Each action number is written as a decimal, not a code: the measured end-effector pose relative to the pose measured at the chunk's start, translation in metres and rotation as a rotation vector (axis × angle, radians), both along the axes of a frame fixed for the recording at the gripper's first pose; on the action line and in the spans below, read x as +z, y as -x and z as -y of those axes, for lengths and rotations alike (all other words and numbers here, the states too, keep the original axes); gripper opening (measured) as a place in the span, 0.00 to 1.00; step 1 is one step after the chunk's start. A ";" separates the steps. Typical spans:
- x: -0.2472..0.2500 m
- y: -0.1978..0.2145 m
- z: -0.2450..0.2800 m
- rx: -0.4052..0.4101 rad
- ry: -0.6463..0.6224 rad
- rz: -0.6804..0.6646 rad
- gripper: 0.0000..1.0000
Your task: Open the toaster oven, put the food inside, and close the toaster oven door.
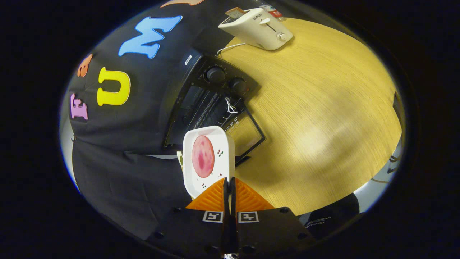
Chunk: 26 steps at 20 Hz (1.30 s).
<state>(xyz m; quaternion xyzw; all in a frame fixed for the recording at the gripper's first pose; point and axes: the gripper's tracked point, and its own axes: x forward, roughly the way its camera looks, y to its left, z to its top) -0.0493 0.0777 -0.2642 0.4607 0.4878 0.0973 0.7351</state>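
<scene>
Fingers (229, 185) pinch plate (207, 158) rim, raised before open toaster oven (212, 104).

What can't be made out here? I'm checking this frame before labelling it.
- Toaster oven cavity: dark, with the plate in front, in the gripper view.
- Plate rim inside the gripper: covered by its closed fingers.
- Toaster dial marks: too small.
- Item behind the toaster: mostly hidden.

There's a white pop-up toaster (258, 28) at the far end of the round wood-grain counter (323, 118) with a slice of bread (235, 12) sticking out the top, its white cord (230, 46) trailing off, and a can (272, 10) right behind it.
</scene>
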 end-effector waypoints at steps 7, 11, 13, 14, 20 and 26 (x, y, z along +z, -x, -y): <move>-0.029 -0.055 -0.030 -0.090 0.016 0.014 0.01; -0.029 -0.089 -0.046 -0.159 -0.047 0.053 0.01; -0.035 -0.106 -0.046 -0.209 -0.041 0.065 0.01; -0.039 -0.112 -0.049 -0.231 -0.041 0.064 0.01; -0.041 -0.147 -0.062 -0.334 -0.100 0.086 0.02; -0.049 -0.174 -0.073 -0.443 -0.107 0.073 0.02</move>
